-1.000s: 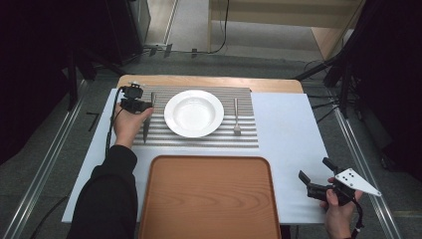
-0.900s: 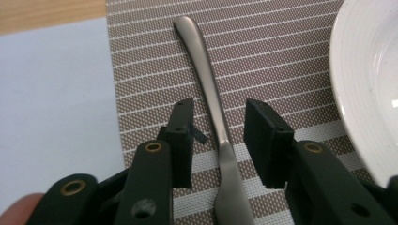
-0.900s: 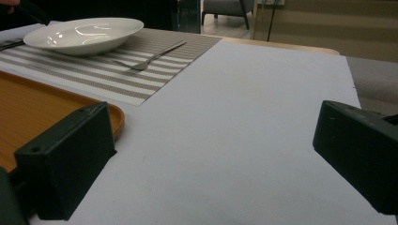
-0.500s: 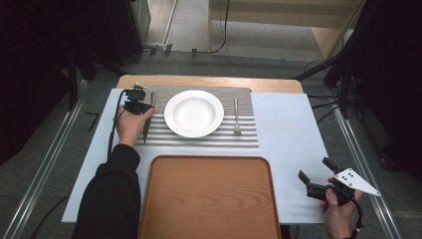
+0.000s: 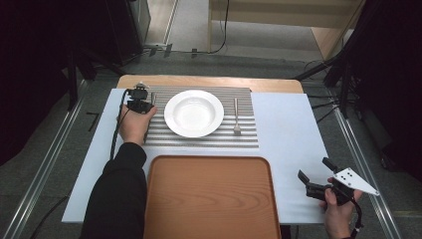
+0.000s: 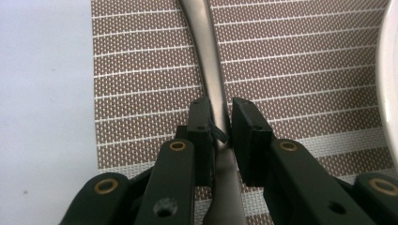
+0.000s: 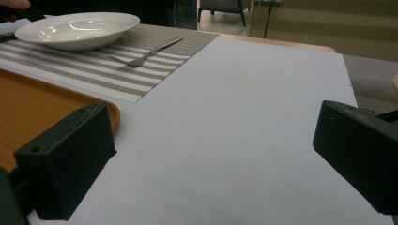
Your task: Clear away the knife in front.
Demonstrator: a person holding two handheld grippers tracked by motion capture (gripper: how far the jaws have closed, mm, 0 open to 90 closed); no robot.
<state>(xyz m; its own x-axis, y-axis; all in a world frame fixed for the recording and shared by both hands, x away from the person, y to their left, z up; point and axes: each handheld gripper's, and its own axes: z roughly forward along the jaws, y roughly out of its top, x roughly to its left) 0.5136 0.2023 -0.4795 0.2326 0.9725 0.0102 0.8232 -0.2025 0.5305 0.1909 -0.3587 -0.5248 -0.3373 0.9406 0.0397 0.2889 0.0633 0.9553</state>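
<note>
A metal utensil [image 6: 212, 70] lies on the striped placemat [image 5: 204, 142], left of the white plate [image 5: 193, 113]. My left gripper [image 6: 221, 123] points down over its handle, one jaw on each side. The jaws have just been closing, and a thin gap still shows at the pads. From above, the left hand and gripper [image 5: 139, 102] cover most of the utensil. A fork [image 5: 236, 117] lies to the right of the plate. My right gripper [image 5: 313, 169] hovers open at the table's near right corner, nothing between its jaws [image 7: 211, 164].
A large wooden tray [image 5: 209, 199] sits at the near edge in front of the placemat. The white table cover [image 5: 288, 134] runs out to the right. The floor and dark stands surround the table.
The left hand has edged slightly toward the plate over the utensil. The right hand and gripper have stayed put.
</note>
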